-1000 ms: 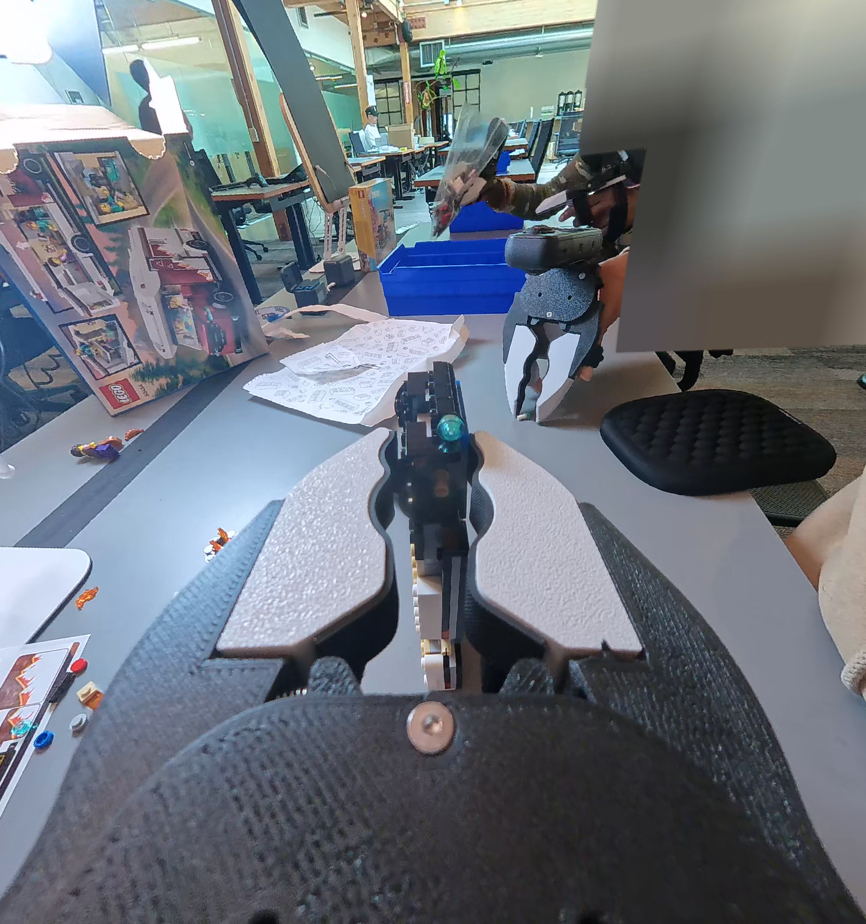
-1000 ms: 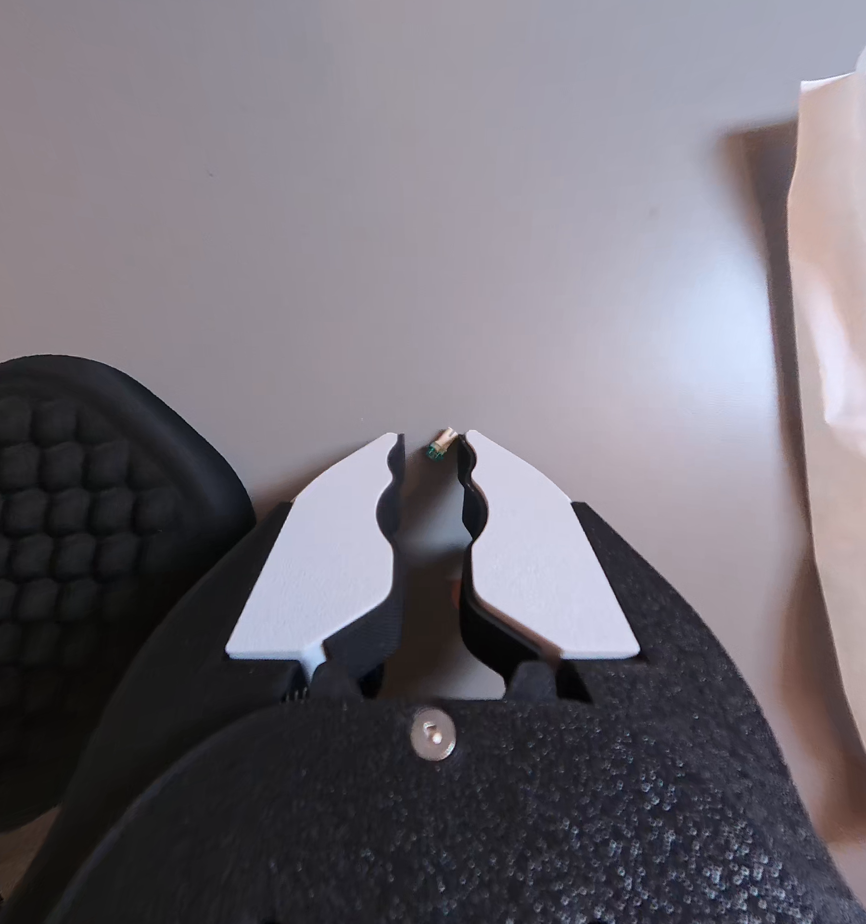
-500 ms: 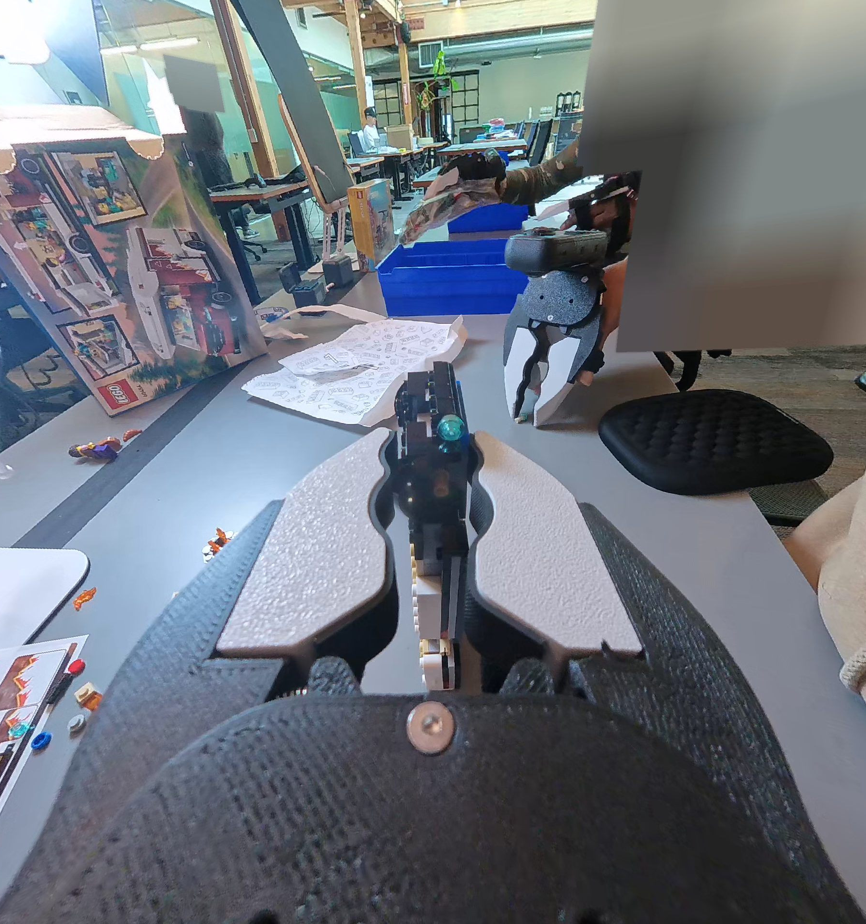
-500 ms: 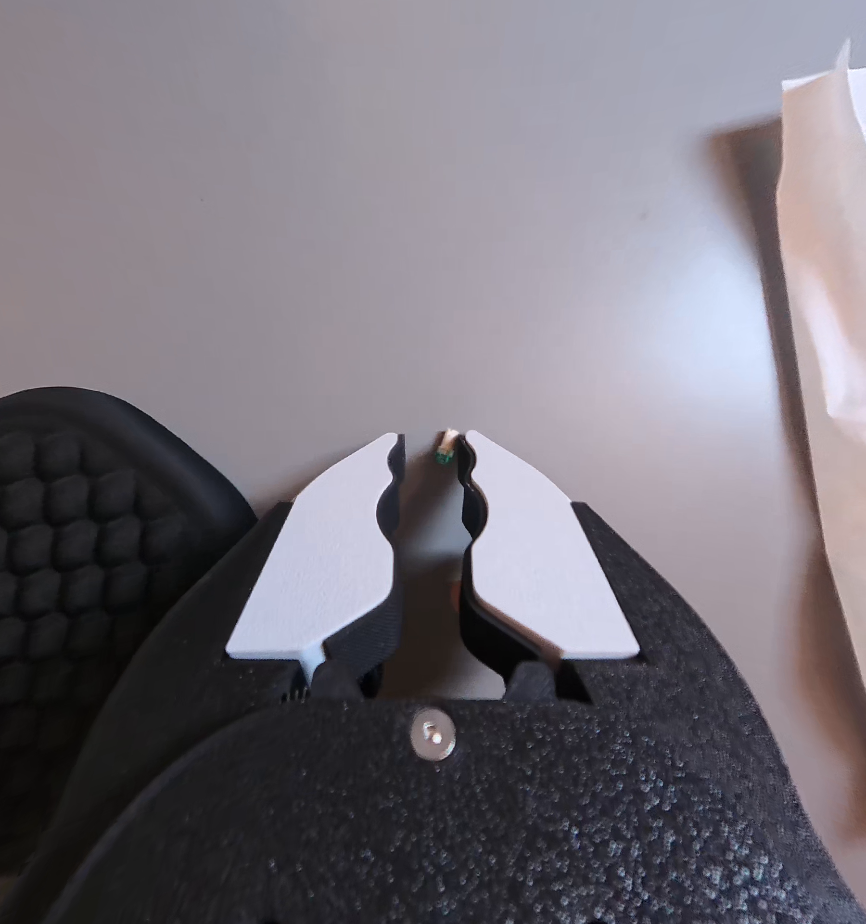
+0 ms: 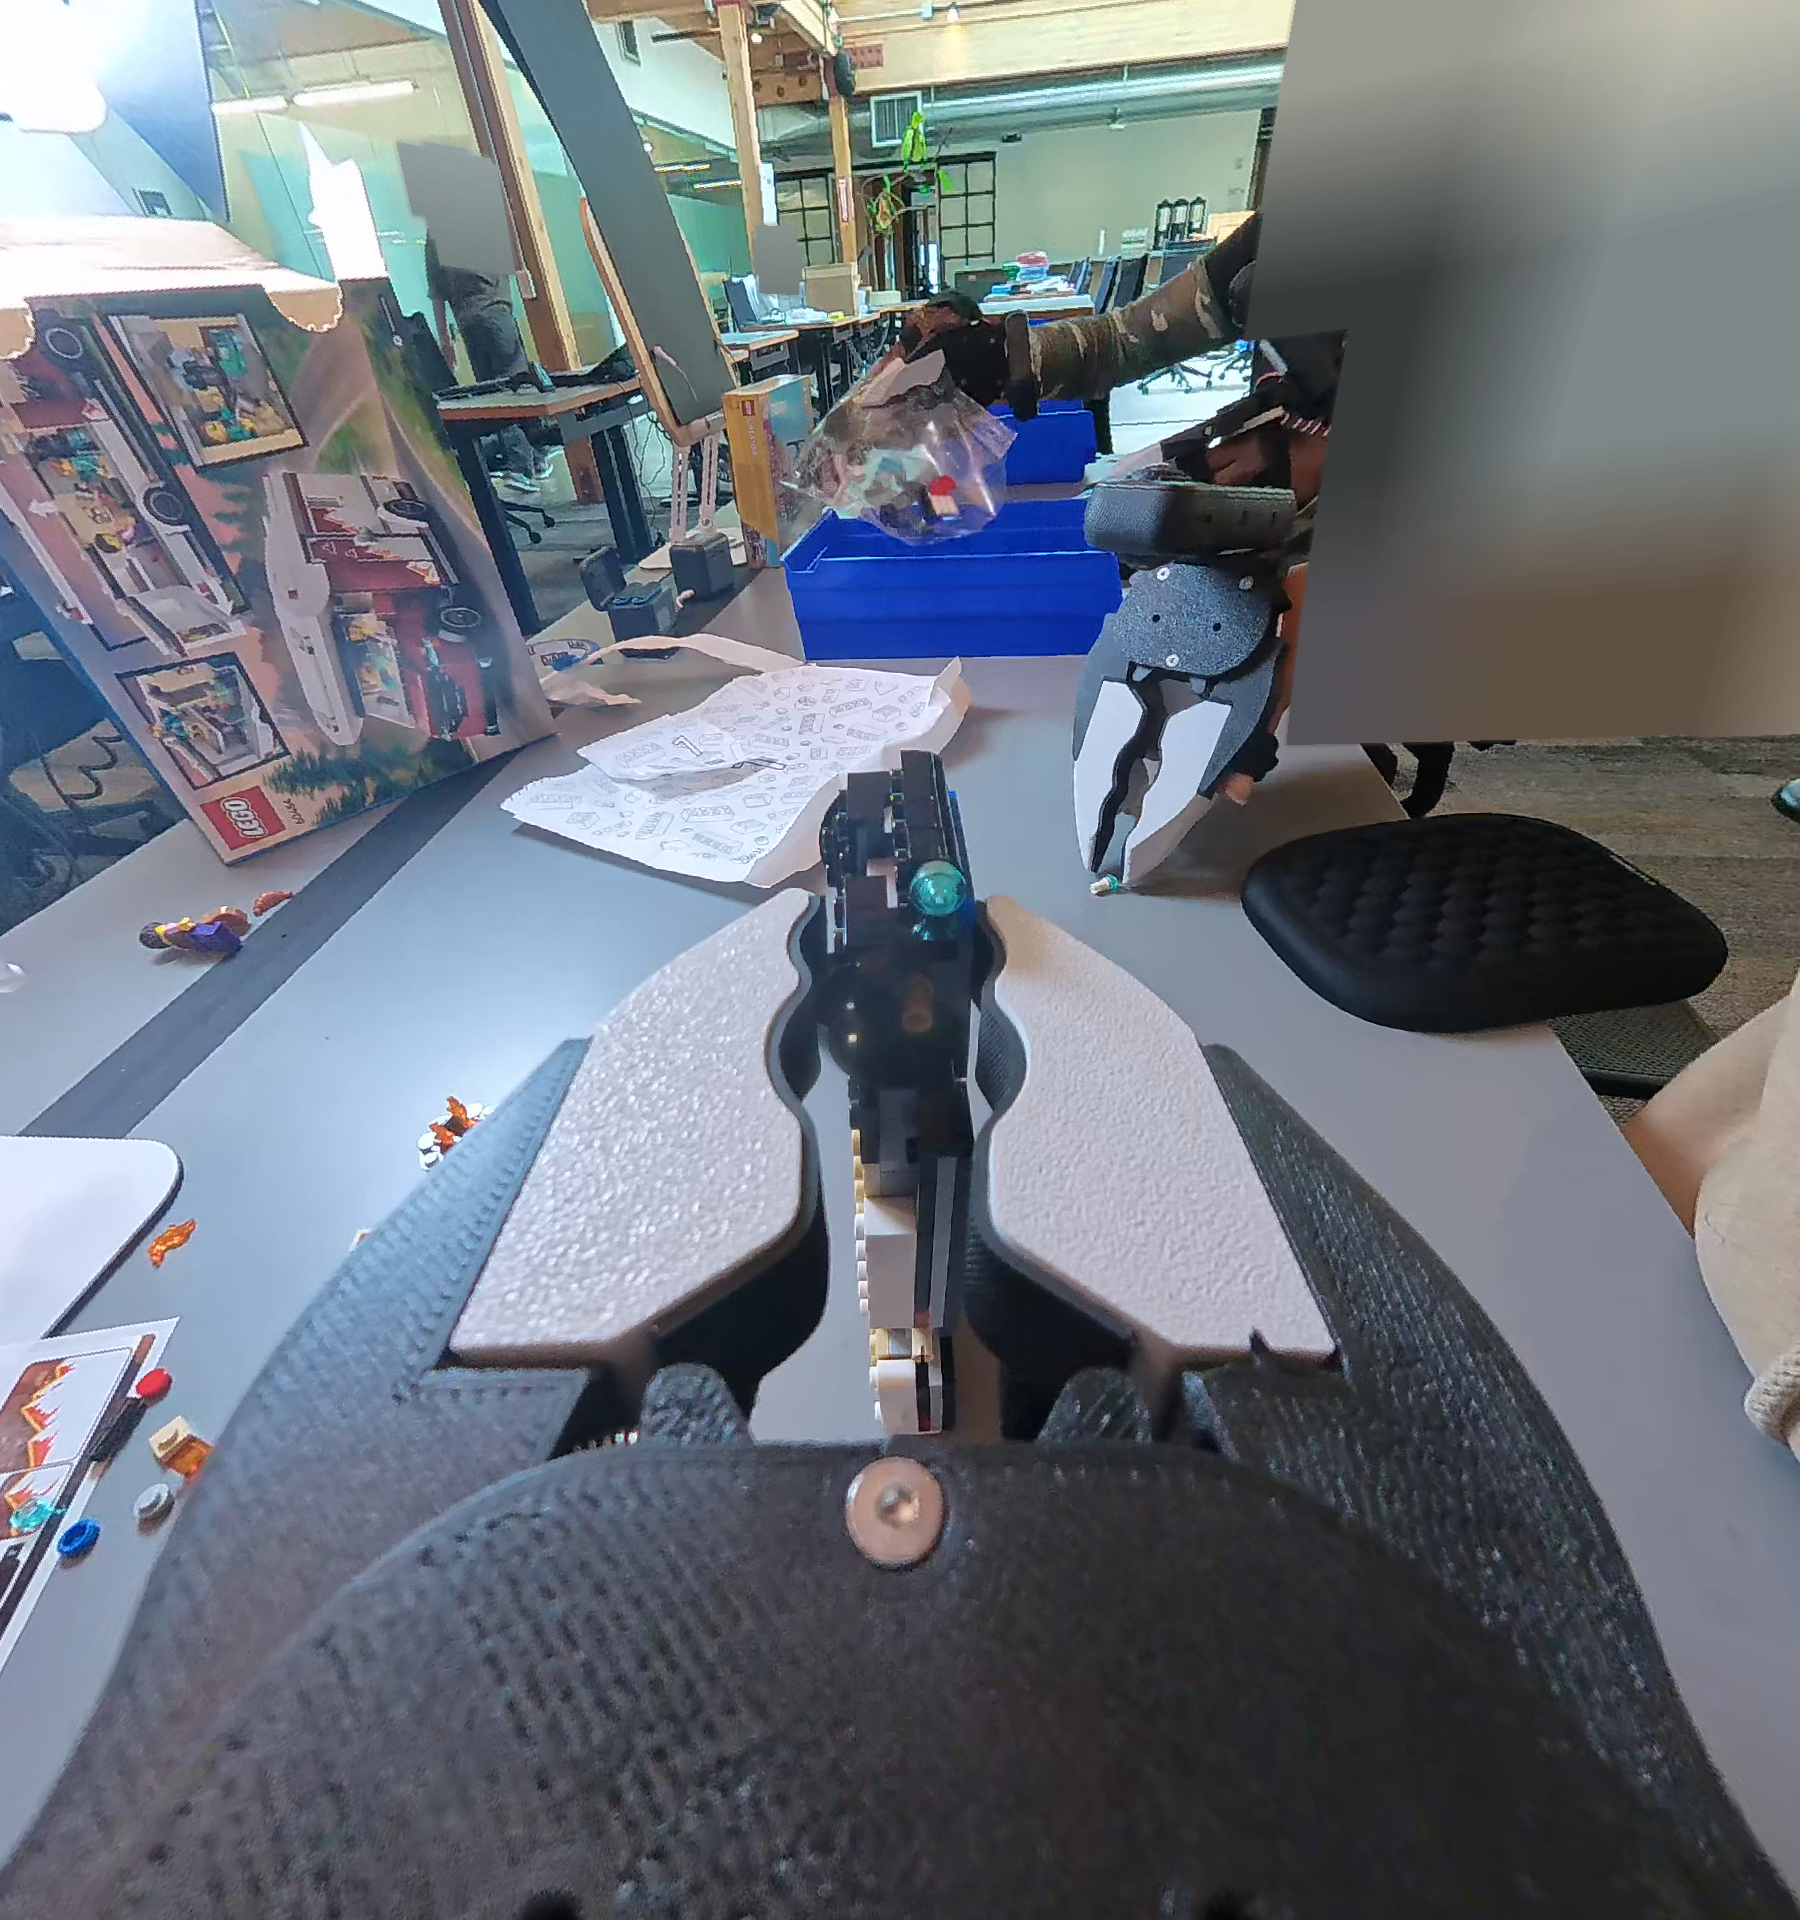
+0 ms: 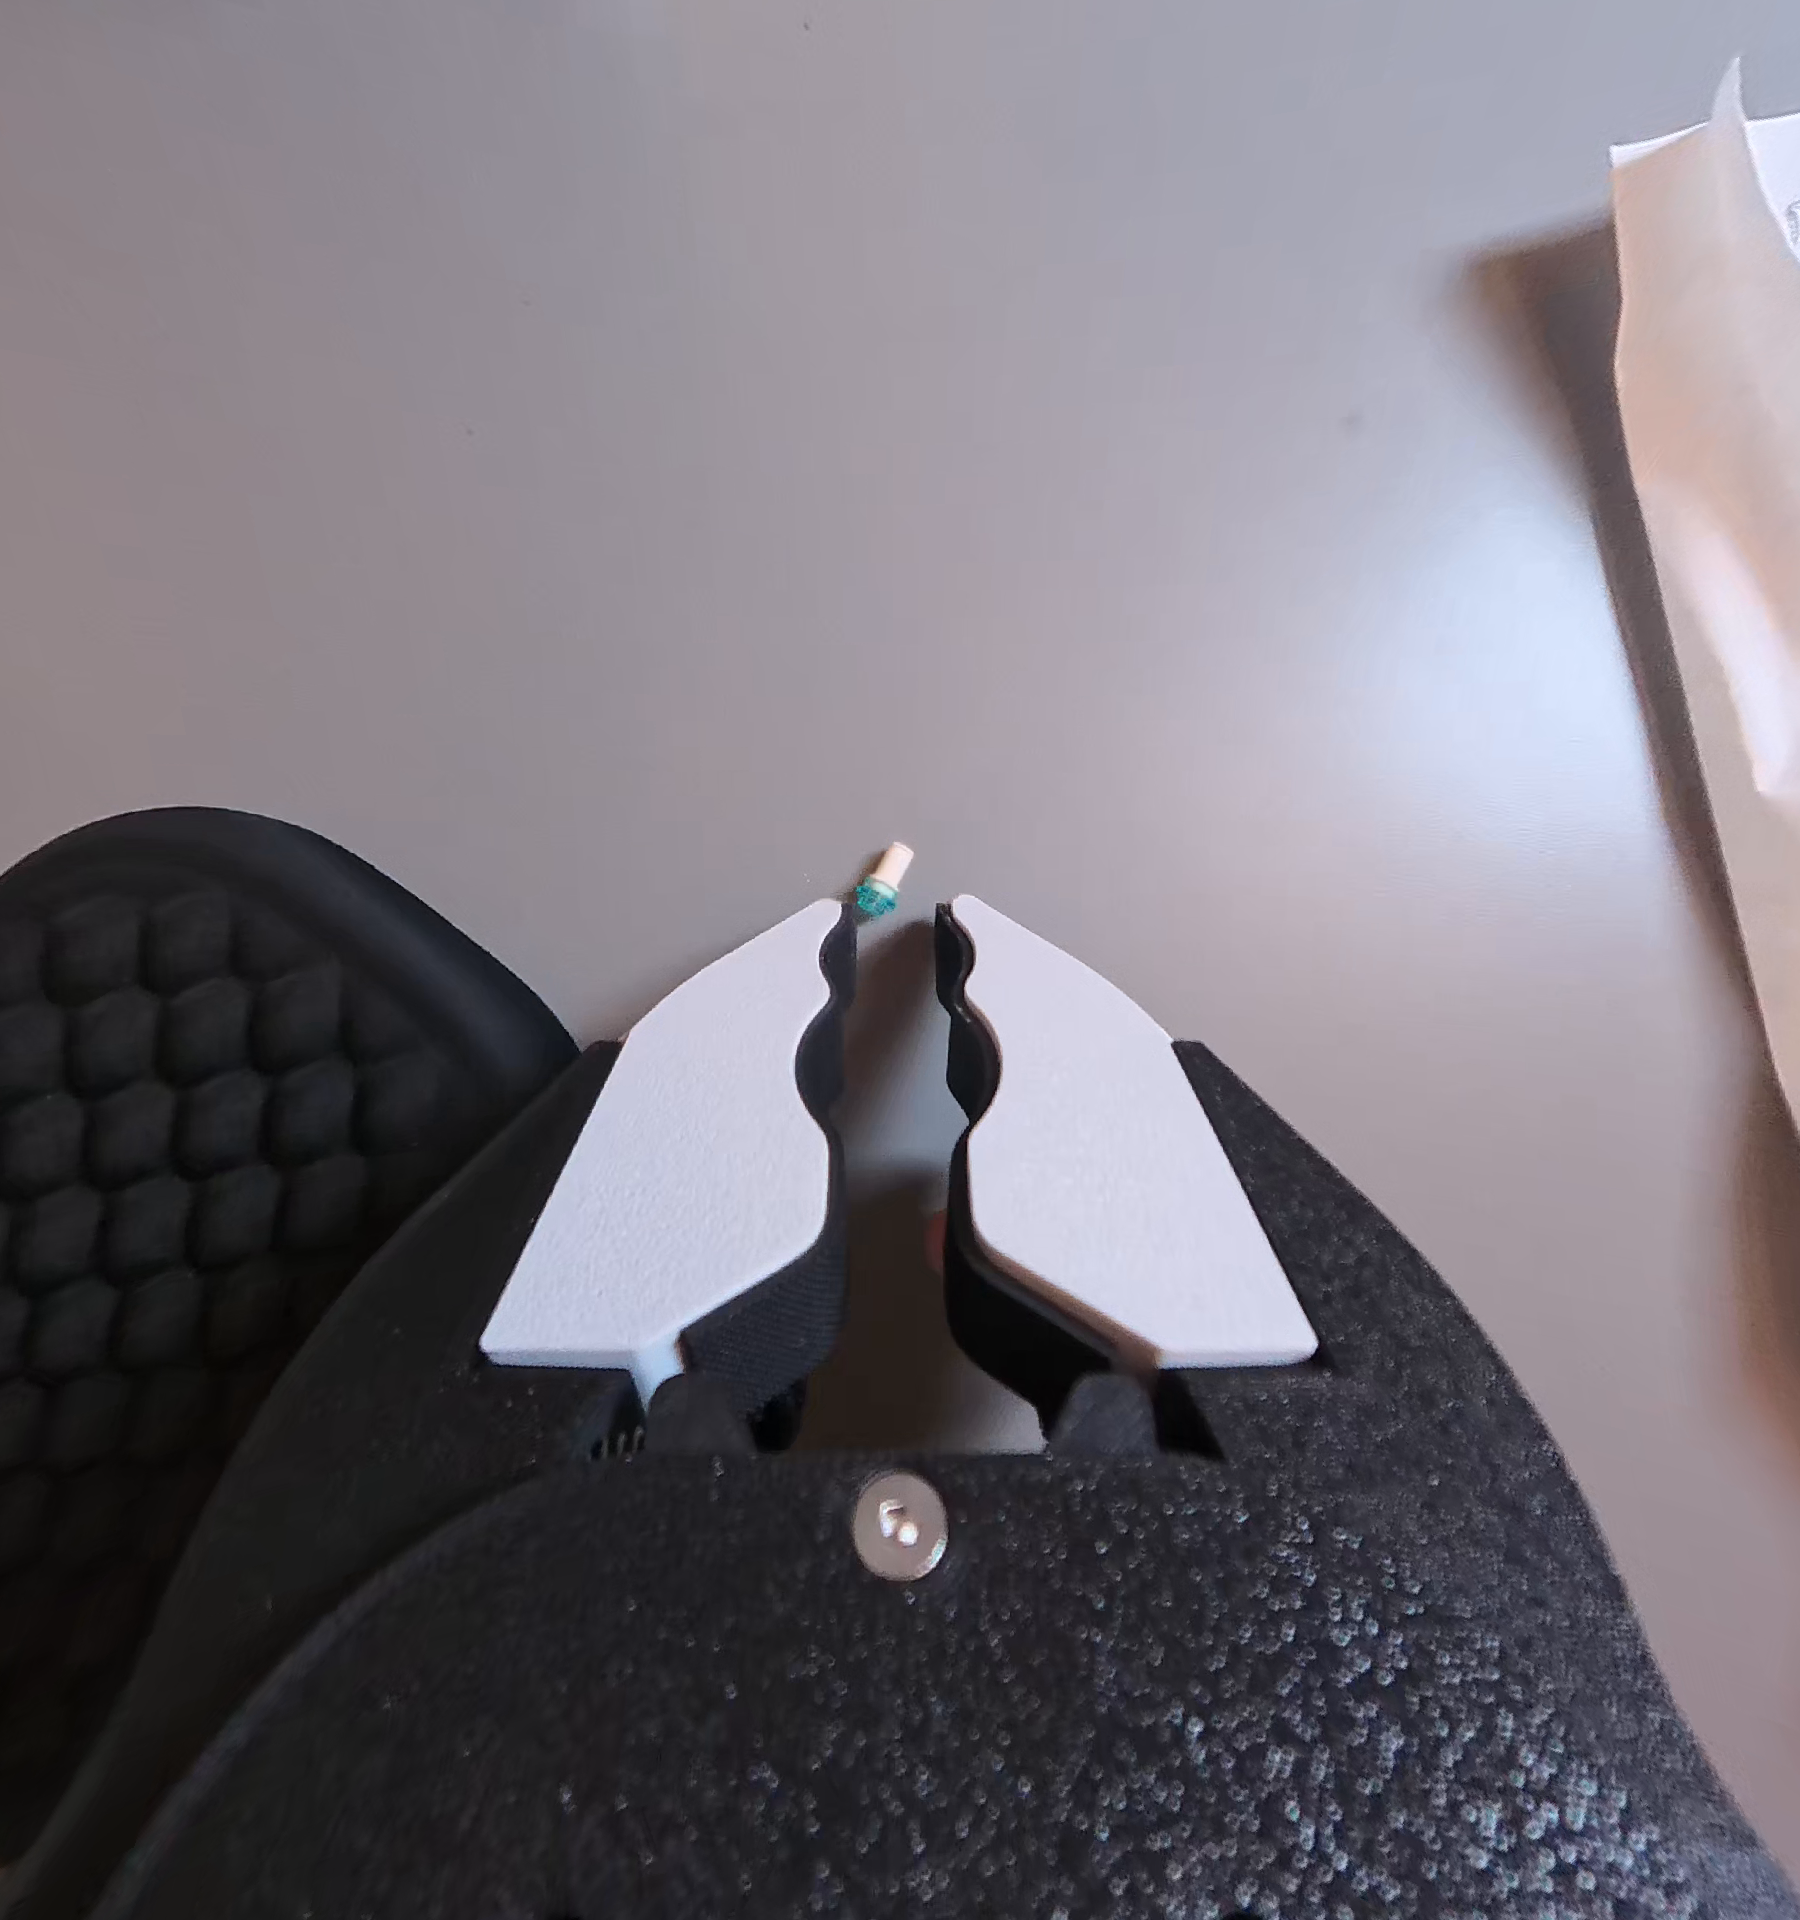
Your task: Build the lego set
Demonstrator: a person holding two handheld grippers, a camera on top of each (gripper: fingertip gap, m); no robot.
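My left gripper [image 5: 896, 906] is shut on a long black brick assembly [image 5: 891, 821] with white bricks at its rear and a teal ball [image 5: 937, 891] on top; both pads press its sides, and it is held over the grey table [image 5: 460, 956]. My right gripper [image 6: 896, 906] is open, tips down at the table. A tiny white and teal piece [image 6: 880, 881] lies on the table just ahead of its left fingertip [image 6: 823, 920], not between the pads. The left wrist view shows that gripper [image 5: 1119, 868] upright with the piece [image 5: 1104, 885] at its tips.
A black padded rest [image 5: 1478, 914] lies right of the right gripper, also seen in the right wrist view [image 6: 148, 1091]. A printed paper bag [image 5: 750, 769], a toy set box [image 5: 231, 540] and a blue bin [image 5: 948, 603] stand farther off. A sleeved hand holds a clear bag [image 5: 906, 468] over the bin. Loose pieces and a sticker sheet [image 5: 2, 1455] lie left. The left gripper's tips are roughly 30 centimeters from the right gripper's.
My right gripper's fingers have closed a little and shifted; the tiny piece, earlier by the right fingertip, now lies by the left one. The far hand lowered the clear bag. Left grasp unchanged.
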